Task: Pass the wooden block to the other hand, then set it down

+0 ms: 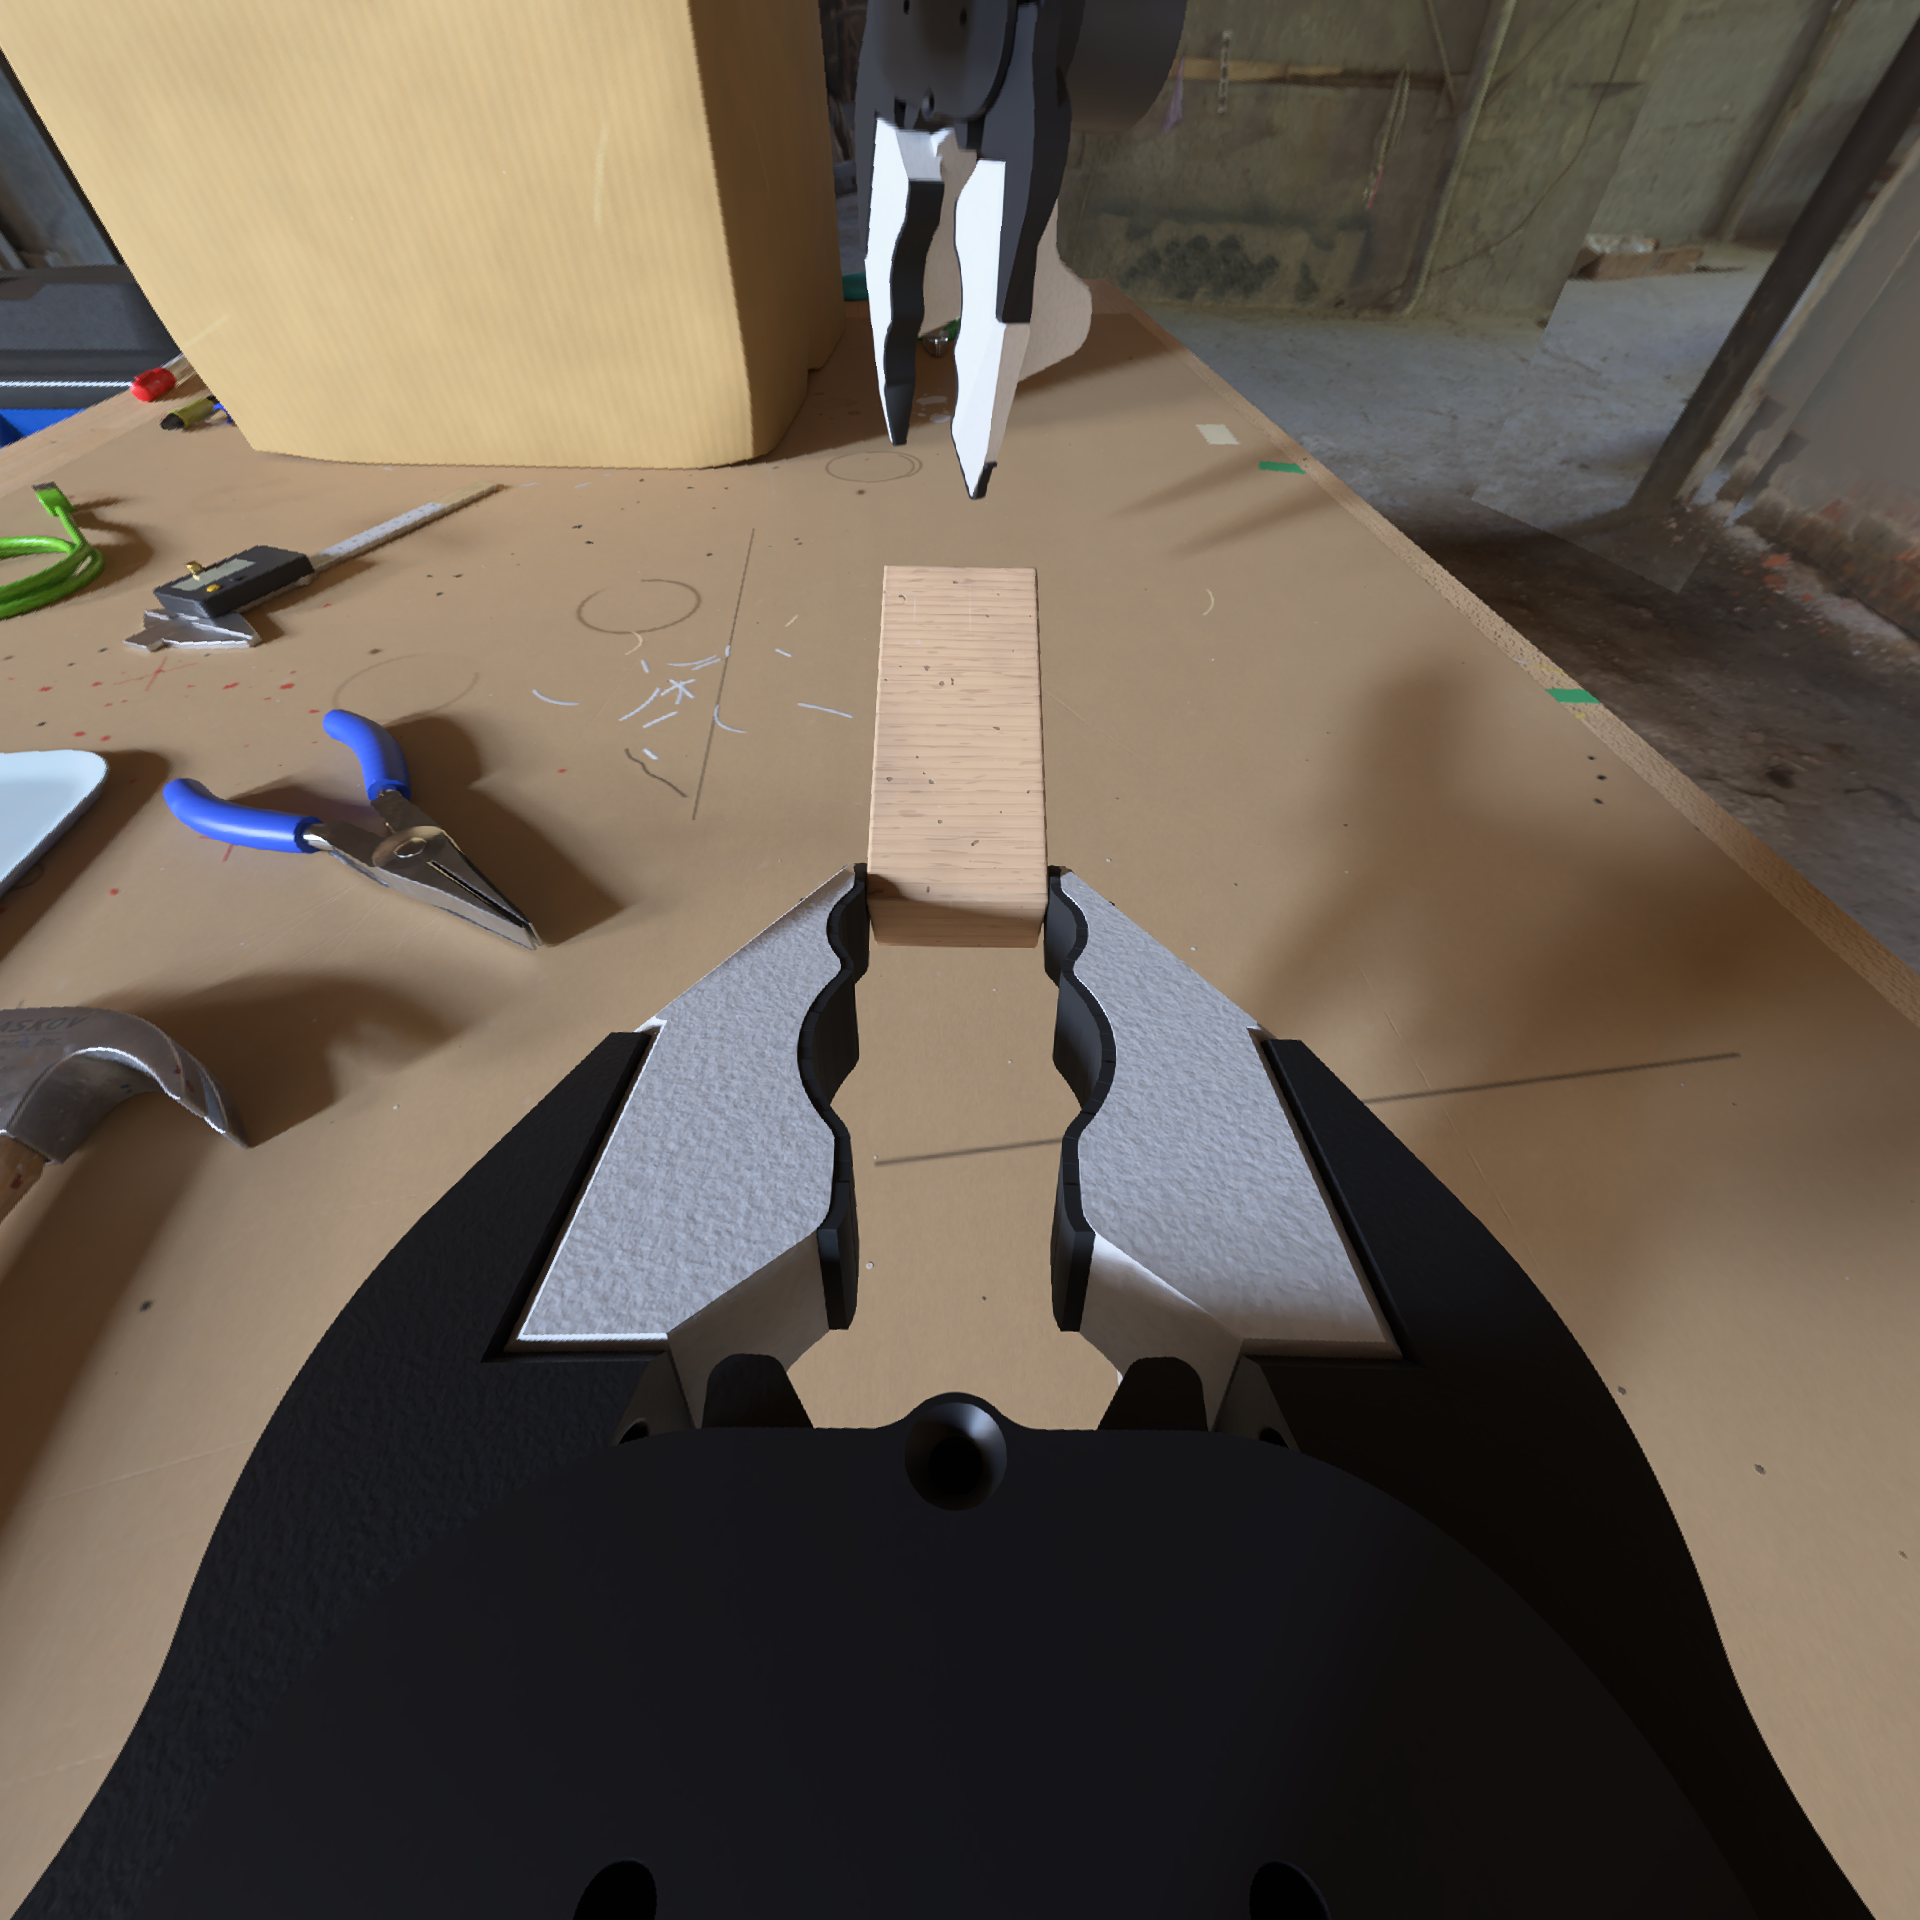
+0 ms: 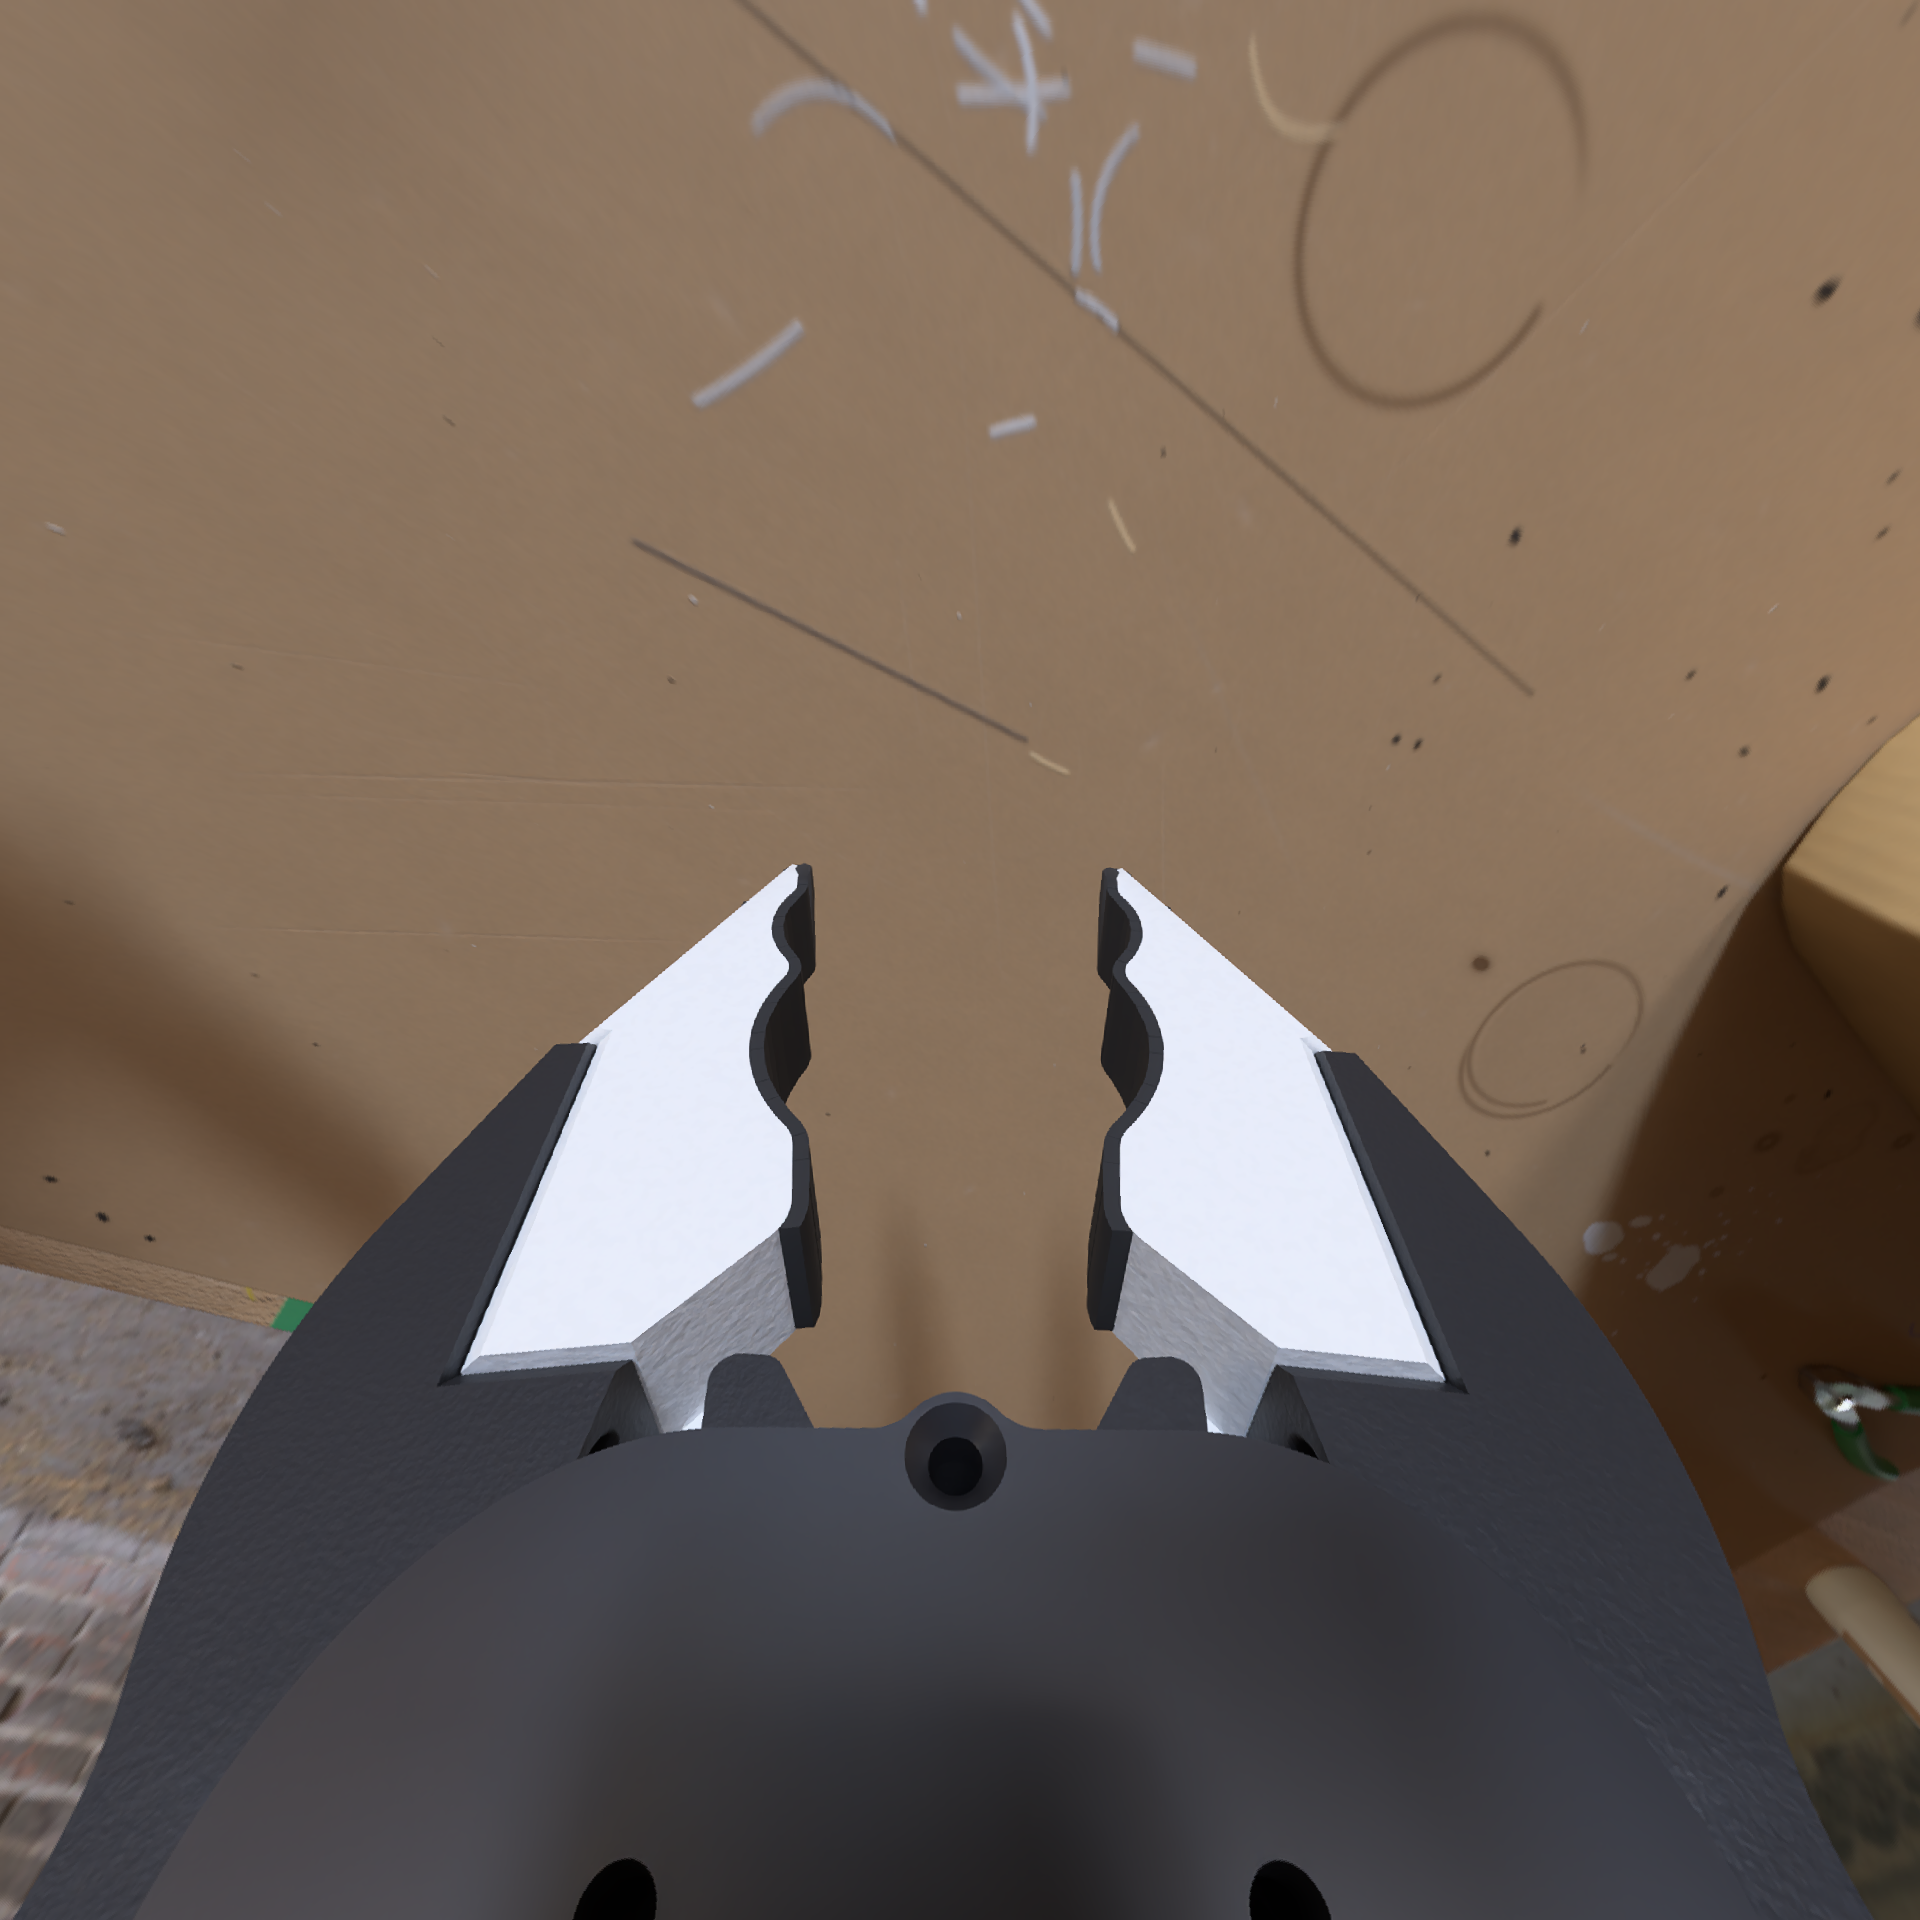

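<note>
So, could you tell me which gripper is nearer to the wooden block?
Left. The left gripper grips the wooden block by its near end; the right gripper hangs open above its far end, not touching.

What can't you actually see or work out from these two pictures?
- Wooden block: absent from the right wrist view, which shows only bare table; its underside is hidden in the left wrist view.
- Hammer: cut off by the left edge, left wrist view.
- White tray: mostly beyond that same edge.
- Right hand-held gripper: its body leaves the top edge.
- Caliper: display too small.
</note>
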